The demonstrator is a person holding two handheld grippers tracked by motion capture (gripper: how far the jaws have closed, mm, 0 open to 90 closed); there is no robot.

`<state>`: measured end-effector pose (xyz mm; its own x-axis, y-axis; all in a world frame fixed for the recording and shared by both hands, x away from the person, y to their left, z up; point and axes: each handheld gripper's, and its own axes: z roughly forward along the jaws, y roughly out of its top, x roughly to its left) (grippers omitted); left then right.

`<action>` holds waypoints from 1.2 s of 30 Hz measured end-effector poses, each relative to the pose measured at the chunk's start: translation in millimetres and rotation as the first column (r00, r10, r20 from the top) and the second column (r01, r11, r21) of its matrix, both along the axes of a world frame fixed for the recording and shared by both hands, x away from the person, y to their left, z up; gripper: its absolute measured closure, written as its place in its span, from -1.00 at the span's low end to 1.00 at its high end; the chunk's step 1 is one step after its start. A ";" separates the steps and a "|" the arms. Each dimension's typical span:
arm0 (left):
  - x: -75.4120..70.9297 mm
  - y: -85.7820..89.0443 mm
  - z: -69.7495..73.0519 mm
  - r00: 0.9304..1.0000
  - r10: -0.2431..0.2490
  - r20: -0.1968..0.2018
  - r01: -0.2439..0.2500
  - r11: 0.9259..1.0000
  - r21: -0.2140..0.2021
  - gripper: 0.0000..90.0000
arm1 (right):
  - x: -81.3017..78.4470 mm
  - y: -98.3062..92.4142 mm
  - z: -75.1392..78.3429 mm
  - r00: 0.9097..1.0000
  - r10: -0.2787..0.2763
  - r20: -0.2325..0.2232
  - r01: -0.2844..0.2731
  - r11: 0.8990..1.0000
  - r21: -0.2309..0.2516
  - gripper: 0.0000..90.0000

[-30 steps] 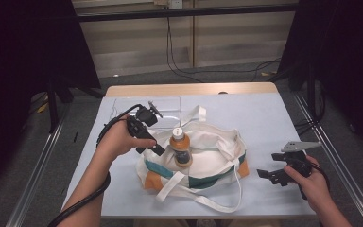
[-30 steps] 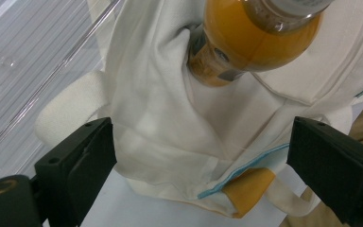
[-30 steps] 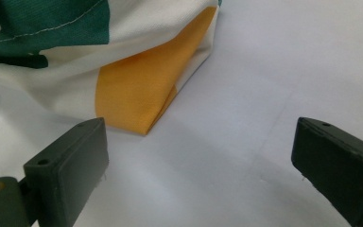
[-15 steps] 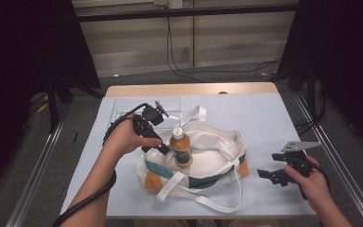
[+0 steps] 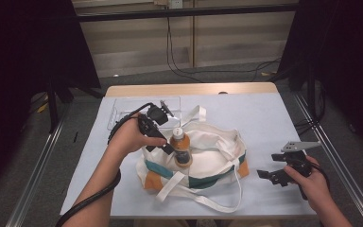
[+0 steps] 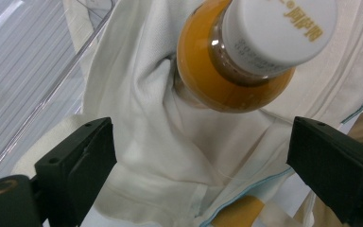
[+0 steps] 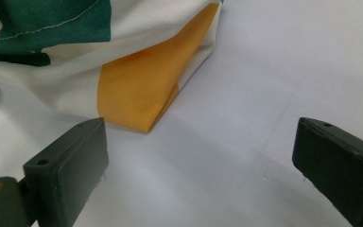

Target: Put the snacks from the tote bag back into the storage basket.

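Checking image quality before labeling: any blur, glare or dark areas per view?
High view: table evenly lit, surroundings nearly black. Left gripper view: bottle close and soft-edged, cap print readable, clear tray reflects stripes. Right gripper view: bag corner sharp, soft shadows.

We see a cream-white bag (image 5: 212,156) with teal bands and orange corner patches, its straps the same cream. The bottle (image 5: 181,147) in it holds orange drink under a white cap (image 6: 278,29) printed with gold characters. The table (image 5: 260,118) is pale blue-grey with a light wooden far edge. Both tools, left (image 5: 164,147) and right (image 5: 270,176), have black jaws. The tray (image 5: 118,111) is clear.
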<state>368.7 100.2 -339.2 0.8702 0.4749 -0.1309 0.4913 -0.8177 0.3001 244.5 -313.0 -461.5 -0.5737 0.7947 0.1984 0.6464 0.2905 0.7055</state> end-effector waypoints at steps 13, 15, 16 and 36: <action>0.6 -8.5 -3.1 1.000 -0.017 -0.010 0.017 1.000 -0.016 -0.90 | -0.4 -0.5 0.9 1.000 -0.002 -0.002 0.002 1.000 0.002 -0.91; 1.4 -10.0 -3.6 0.999 -0.030 -0.014 0.030 1.000 -0.008 -0.91 | -0.1 -0.1 0.5 1.000 -0.001 0.004 0.001 1.000 0.000 -0.91; 1.2 -10.7 -4.1 1.000 -0.023 -0.013 0.023 1.000 -0.011 -0.92 | -0.3 0.1 0.7 1.000 -0.003 0.001 0.003 1.000 0.000 -0.91; 3.7 -23.6 -11.5 1.000 -0.025 0.001 0.025 0.999 -0.030 -0.74 | -0.4 0.7 0.1 1.000 0.002 -0.006 -0.002 1.000 -0.001 -0.91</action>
<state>372.5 76.6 -350.7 0.8818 0.4493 -0.1436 0.4708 -0.8202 0.3248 244.1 -312.3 -461.4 -0.5739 0.7939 0.2009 0.6499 0.2924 0.7015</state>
